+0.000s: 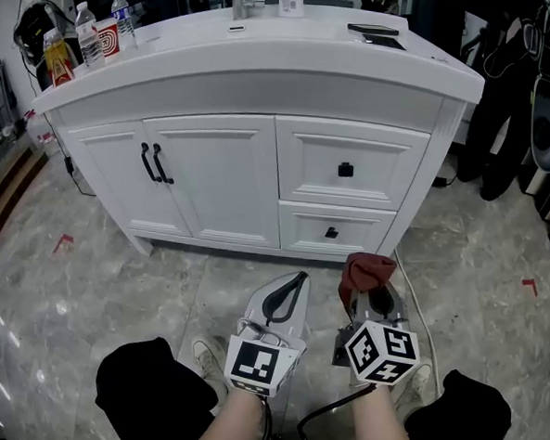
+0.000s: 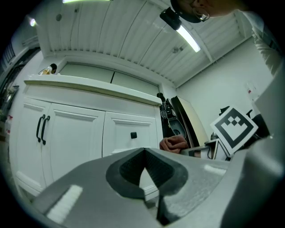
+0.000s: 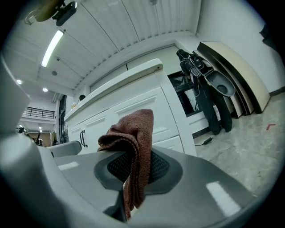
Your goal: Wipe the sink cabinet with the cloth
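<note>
**Cloth pinched and raised, cabinet not yet touched**

The right tongs (image 3: 133, 165) are clamped on the cloth (image 3: 132, 136), a brown-red terry rag. It is pinched at a fold, so a bunched wad stands up past the tips and a short tail hangs below them. That looks like a sensible hold, since the wad, rather than the hard tips, would meet the paint first.

In the head view the cloth (image 1: 367, 270) sits lower centre-right. It is over the floor and apart from the sink cabinet (image 1: 259, 172), which fills the upper half of the frame. The right tongs (image 1: 374, 302) point at the drawer stack, with the lower drawer's knob (image 1: 331, 233) just above the rag in the picture.

The left tongs (image 1: 285, 301) sit beside them at lower centre, closed tip to tip on nothing, as the left gripper view confirms (image 2: 144, 153). They appear parked out of the way, because wiping needs only the hand with the cloth.

Wiping has probably not begun. The likely first surfaces are the drawer fronts straight ahead, then the paired doors at centre-left with their black handles (image 1: 154, 163).

Bottles (image 1: 84, 33) crowd the upper-left corner of the desk (image 1: 295, 50) that tops the cabinet, so a wipe there would call for care.
</note>
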Tool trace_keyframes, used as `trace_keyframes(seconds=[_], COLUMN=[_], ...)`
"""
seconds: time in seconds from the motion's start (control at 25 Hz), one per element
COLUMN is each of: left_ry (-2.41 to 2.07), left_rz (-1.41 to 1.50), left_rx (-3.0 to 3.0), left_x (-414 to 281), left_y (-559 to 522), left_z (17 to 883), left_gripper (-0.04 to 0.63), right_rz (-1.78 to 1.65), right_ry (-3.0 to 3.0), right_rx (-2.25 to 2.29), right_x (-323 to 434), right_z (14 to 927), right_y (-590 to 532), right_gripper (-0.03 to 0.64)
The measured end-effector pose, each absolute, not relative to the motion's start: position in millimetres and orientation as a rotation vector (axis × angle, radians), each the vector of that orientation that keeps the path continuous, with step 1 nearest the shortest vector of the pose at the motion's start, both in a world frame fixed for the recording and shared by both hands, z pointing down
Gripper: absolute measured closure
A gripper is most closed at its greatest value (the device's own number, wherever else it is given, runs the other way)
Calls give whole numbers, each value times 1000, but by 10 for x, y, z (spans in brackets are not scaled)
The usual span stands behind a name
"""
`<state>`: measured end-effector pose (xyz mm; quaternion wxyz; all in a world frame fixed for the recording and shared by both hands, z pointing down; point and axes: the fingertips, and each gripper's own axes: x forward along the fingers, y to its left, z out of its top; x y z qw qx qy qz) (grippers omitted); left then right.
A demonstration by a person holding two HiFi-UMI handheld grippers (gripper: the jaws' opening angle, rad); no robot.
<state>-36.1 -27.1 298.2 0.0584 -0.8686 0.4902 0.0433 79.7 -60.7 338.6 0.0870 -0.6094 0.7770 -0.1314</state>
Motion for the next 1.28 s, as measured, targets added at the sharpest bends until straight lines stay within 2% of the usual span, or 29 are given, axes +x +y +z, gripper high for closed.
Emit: trace_keyframes(seconds=[0.4,0.8,1.08,1.28], left_ry=[1531,1634,1694,1715], left_rz=[161,222,204,216], left_rx=[-2605,-2499,-2431,-2432], left_x=[-602,-1022,-1257,-1249], left_y=[-993,-1483,-1665,-1723], left_z=[2914,2651,2573,2610], left_gripper=[595,595,595,595], right_rz=[-254,-59,-22,26], right_ry=[2363,2525,2606,2616], right_rx=[-1703,-1471,-1344,-1347], right_x=[512,-251,-673,-647], right_z=[2871,2188,2009,1997], right_y=[-1397,-2008,-2300,-2333], right_gripper=[535,535,535,535])
